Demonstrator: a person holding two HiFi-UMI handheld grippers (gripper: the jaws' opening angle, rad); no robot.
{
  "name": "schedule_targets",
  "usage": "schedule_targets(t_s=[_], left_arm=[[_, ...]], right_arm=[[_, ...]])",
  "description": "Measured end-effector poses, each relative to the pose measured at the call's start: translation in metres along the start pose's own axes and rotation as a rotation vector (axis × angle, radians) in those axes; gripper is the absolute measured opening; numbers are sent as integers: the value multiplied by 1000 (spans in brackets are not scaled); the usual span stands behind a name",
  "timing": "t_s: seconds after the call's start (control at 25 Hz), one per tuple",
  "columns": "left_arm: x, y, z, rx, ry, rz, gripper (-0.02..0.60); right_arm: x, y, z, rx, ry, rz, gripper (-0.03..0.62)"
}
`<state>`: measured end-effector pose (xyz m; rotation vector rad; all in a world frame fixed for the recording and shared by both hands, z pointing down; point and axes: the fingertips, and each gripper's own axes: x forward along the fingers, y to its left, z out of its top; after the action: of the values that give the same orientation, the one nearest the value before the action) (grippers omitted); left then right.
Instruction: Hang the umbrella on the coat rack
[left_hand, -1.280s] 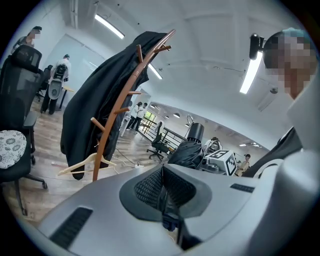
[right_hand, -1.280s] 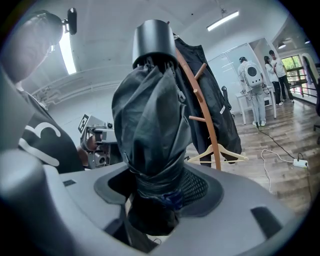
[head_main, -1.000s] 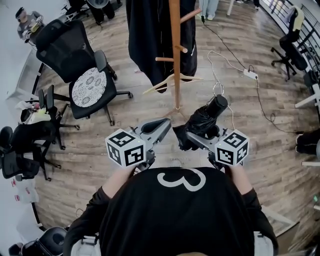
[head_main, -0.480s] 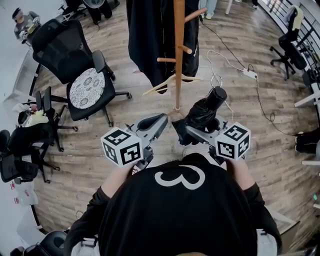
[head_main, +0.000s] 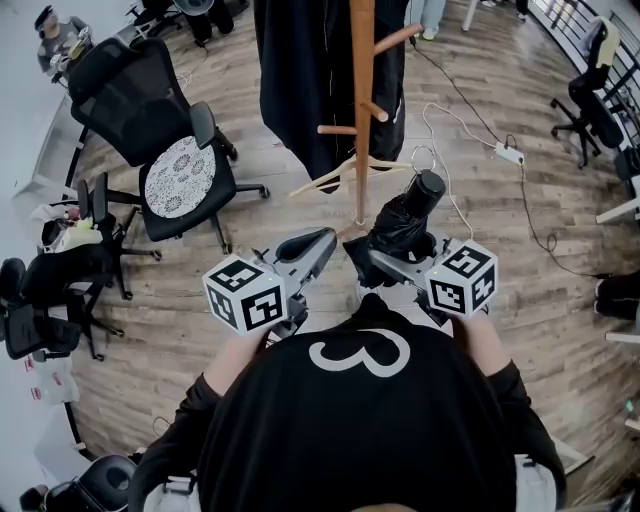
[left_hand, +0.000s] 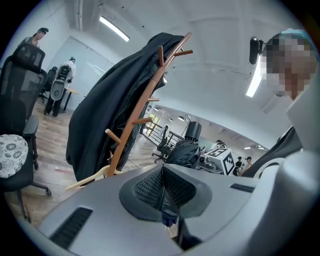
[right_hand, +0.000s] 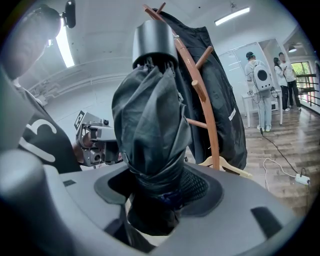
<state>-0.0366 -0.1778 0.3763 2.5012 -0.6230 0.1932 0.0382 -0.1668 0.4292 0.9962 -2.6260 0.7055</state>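
Observation:
A folded black umbrella points forward and up, its round black end cap just right of the wooden coat rack. My right gripper is shut on the umbrella's bunched lower part, which fills the gap between the jaws. The rack's pole and pegs rise right behind the umbrella, with a black coat draped over them. My left gripper is held beside the right one, shut and empty. It faces the rack and sees the umbrella to the right.
A wooden hanger hangs low on the rack. A black office chair stands to the left, with more chairs at the far left. A white cable and power strip lie on the floor to the right. People stand in the background.
The right gripper has carried the umbrella slightly forward, so its end cap sits a little nearer the rack. The left gripper has barely moved.

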Motion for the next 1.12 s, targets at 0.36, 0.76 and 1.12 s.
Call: schedule_targets(t_s=[0.36,0.76,1.12], left_arm=[[19,17,6,-31,6,31,17],[28,36,0,-82,-2,69,17],[24,55,-7,-131,-18,107,17]], right_arm=[[15,-27,5,14,38,29,272],[40,-46,3,42,84,78,272],[56,-60,-2,46,125,78,272]])
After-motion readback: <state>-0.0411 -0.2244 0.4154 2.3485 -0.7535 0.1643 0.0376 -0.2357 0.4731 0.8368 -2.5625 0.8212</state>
